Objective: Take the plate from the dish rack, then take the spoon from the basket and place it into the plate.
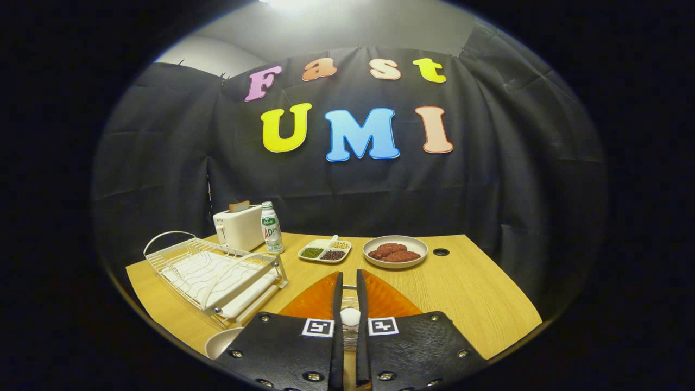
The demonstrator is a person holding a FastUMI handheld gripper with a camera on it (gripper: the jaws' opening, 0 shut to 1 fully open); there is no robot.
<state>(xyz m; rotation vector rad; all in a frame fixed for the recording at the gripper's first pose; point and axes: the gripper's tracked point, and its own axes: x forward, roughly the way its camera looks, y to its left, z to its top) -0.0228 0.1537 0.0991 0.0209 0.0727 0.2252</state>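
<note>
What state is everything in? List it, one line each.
gripper: shut on spoon, above the orange basket
dish rack: no plate in it
plate: on the table beside the rack, empty
toaster: bread sticking up
bottle: upright, capped
divided dish: filled
round plate: holds meat
</note>
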